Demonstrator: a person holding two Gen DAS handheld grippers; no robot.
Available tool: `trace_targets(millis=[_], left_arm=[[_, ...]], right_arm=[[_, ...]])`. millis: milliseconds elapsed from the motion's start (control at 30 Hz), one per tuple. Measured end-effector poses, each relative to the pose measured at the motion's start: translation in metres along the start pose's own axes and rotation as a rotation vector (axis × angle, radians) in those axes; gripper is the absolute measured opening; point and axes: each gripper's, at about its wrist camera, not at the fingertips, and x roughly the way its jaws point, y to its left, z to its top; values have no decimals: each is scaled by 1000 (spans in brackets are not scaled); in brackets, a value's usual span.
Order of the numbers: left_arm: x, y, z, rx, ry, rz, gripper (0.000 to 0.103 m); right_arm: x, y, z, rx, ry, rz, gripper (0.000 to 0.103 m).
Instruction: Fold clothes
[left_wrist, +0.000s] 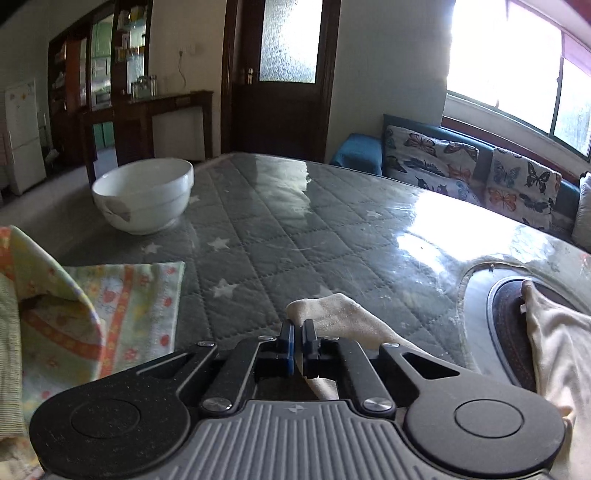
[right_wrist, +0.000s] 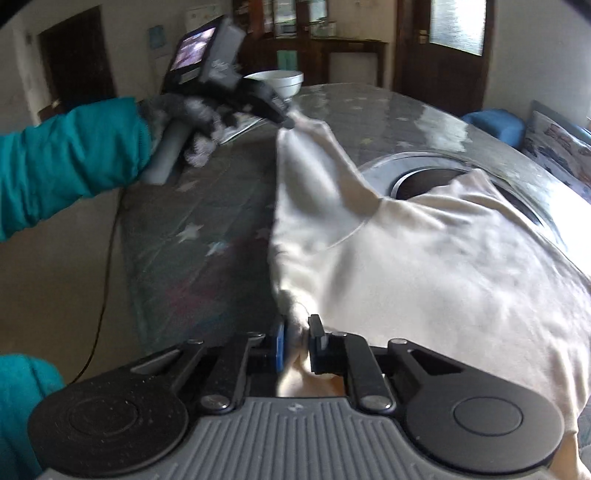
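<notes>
While cream garment (right_wrist: 424, 258) drapes the table (left_wrist: 295, 229), left tongs (left_wrist: 298, 332) clamped on one corner, right tongs (right_wrist: 298, 334) clamped on another.

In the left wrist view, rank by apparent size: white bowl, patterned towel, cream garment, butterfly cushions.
1. patterned towel, nearest the camera, so inflated.
2. cream garment, partly cut off.
3. white bowl and butterfly cushions: look alike; the cushions sit farther back, so unranked.

Strong daylight from window (left_wrist: 517, 74), glare on table (left_wrist: 417, 221); right wrist view motion-blurred, fisheye edges.
</notes>
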Motion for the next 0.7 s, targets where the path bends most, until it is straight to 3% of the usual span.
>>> trace_targets(millis=[133, 200, 333, 400, 700], left_arm=[[5, 3, -1, -3, 44, 37, 7], [3, 1, 3, -9, 45, 36, 12], [-4, -13, 11, 13, 33, 22, 14], [-9, -27, 16, 32, 25, -17, 16], [-10, -126, 15, 168, 47, -299, 15]], right_arm=[[-2, 1, -2, 2, -7, 24, 11], [-4, -2, -1, 4, -8, 39, 22], [-17, -5, 2, 2, -32, 57, 29], [-24, -10, 3, 16, -49, 63, 46], [-41, -55, -3, 109, -87, -81, 52]])
